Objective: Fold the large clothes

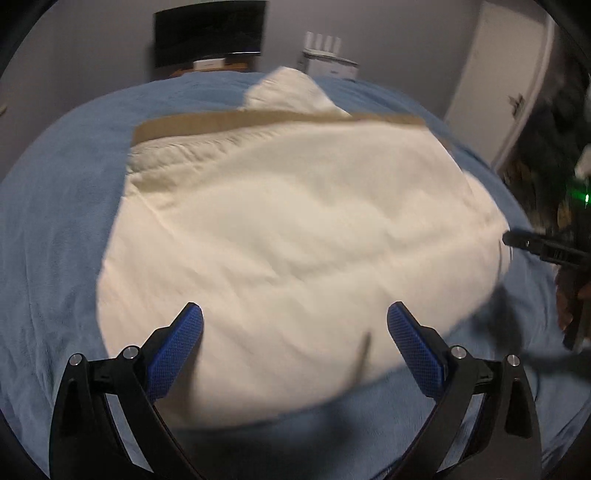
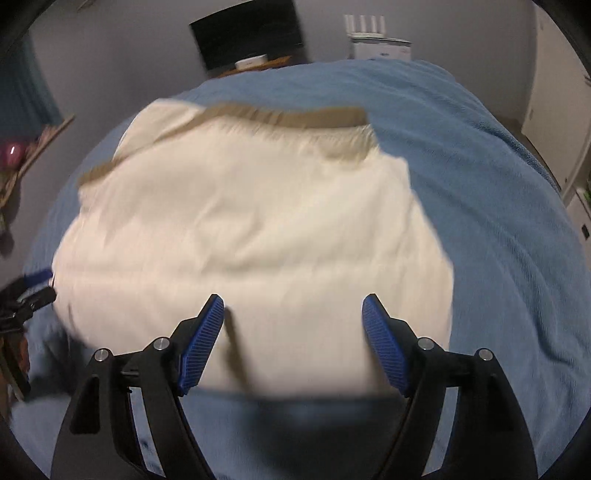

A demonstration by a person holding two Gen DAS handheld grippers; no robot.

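Note:
A cream garment [image 1: 295, 229] with a tan band [image 1: 280, 122] along its far edge lies folded on the blue bedspread [image 1: 55, 221]. Its near edge sits under my left gripper [image 1: 295, 314], which stands wide open above the cloth with nothing between the blue pads. In the right wrist view the same garment [image 2: 251, 229] lies flat, its tan band [image 2: 288, 116] at the far side. My right gripper [image 2: 293, 306] is open over the near hem, holding nothing. The right gripper's black tip [image 1: 532, 245] shows at the garment's right edge in the left wrist view. Both pictures are blurred.
The blue bedspread [image 2: 498, 221] extends well beyond the garment to the right. Past the bed stand a dark monitor [image 1: 210, 33] on a desk, a white box [image 1: 328, 62] and a white door [image 1: 509, 74]. A shelf with a pink object [image 2: 13, 155] is at the left.

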